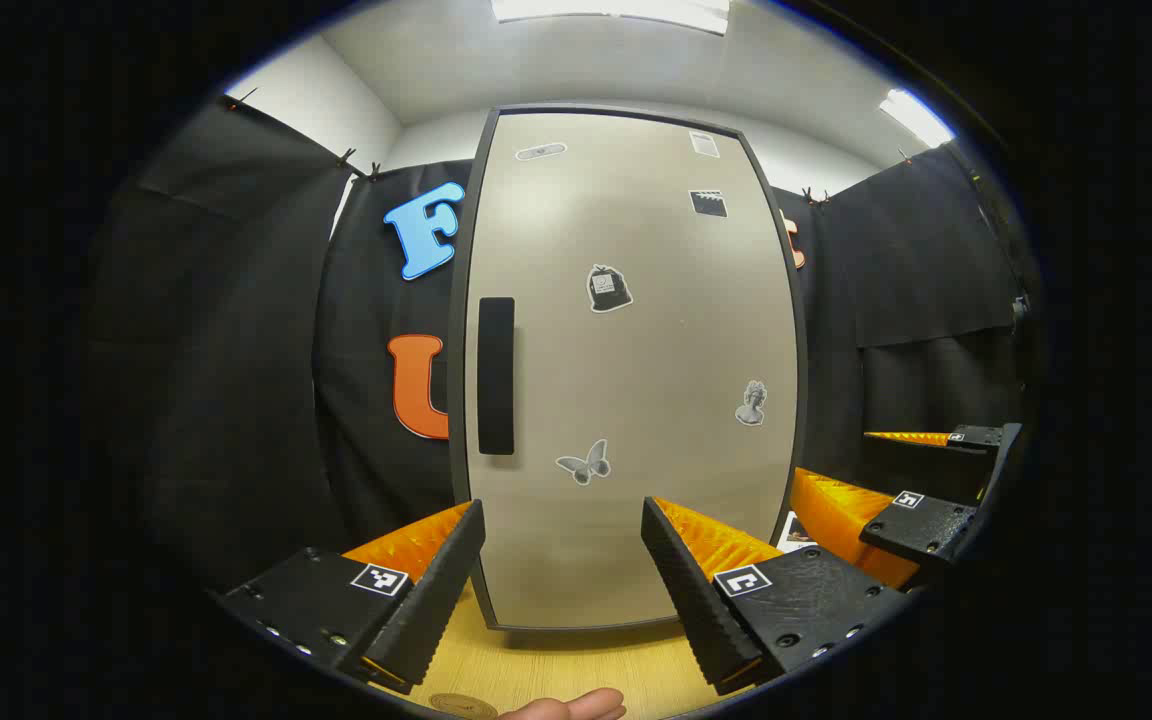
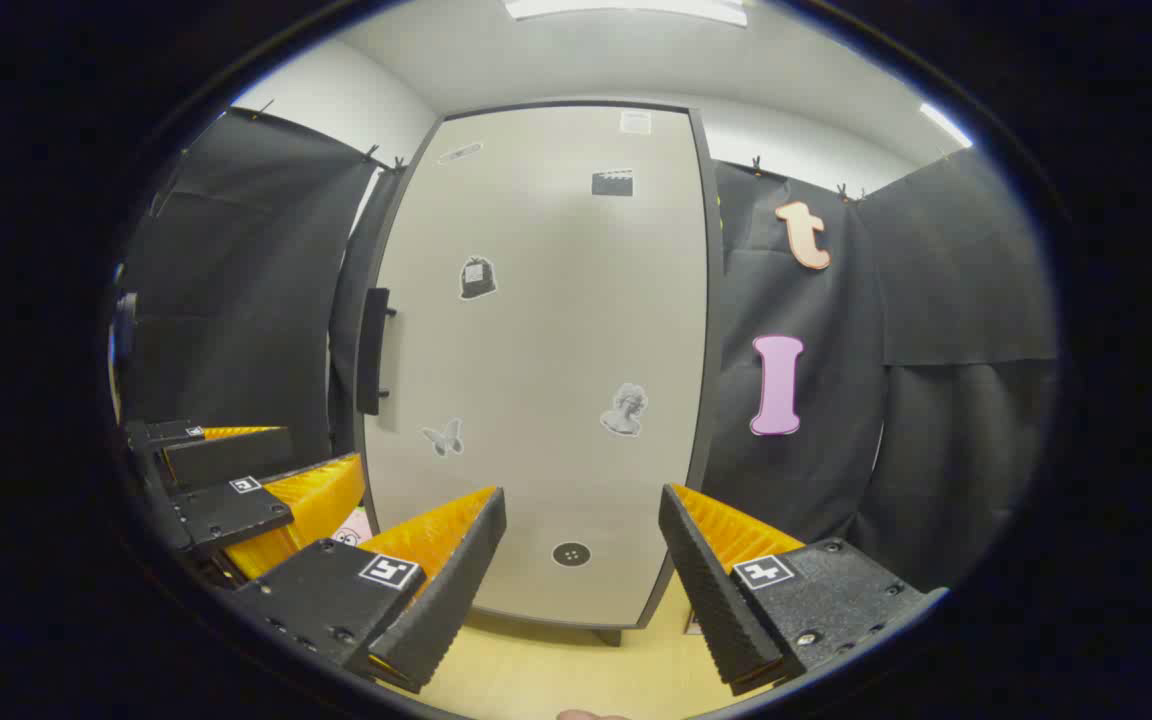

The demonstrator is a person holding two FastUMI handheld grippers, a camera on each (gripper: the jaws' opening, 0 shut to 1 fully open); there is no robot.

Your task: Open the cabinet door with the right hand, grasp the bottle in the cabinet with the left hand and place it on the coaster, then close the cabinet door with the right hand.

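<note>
**Door shut, both tongs spread and empty**

Here I'm facing the cabinet door (image 1: 626,370), a tall, smooth, pale panel with a thin dark frame and rounded corners, shut flat. A dark bar handle (image 1: 496,375) stands upright near its left edge; in the right gripper view I can see it stands off the panel on two short posts. Small flat stickers dot the face, a butterfly (image 1: 584,462) and a bust (image 1: 752,403) among them. Whatever is behind the door is hidden, so I can't tell where the bottle sits.

My left tongs (image 1: 563,560) are spread wide, nothing between the ridged fingers, aimed at the lower door. My right tongs (image 2: 581,555) are likewise spread and empty, apart from the door, with a round dark sticker (image 2: 571,553) showing between them.

The wood-grain surface (image 1: 576,665) runs up to the door's bottom edge. A round coaster (image 1: 463,706) lies at the near edge, just beside a fingertip (image 1: 576,706).
</note>
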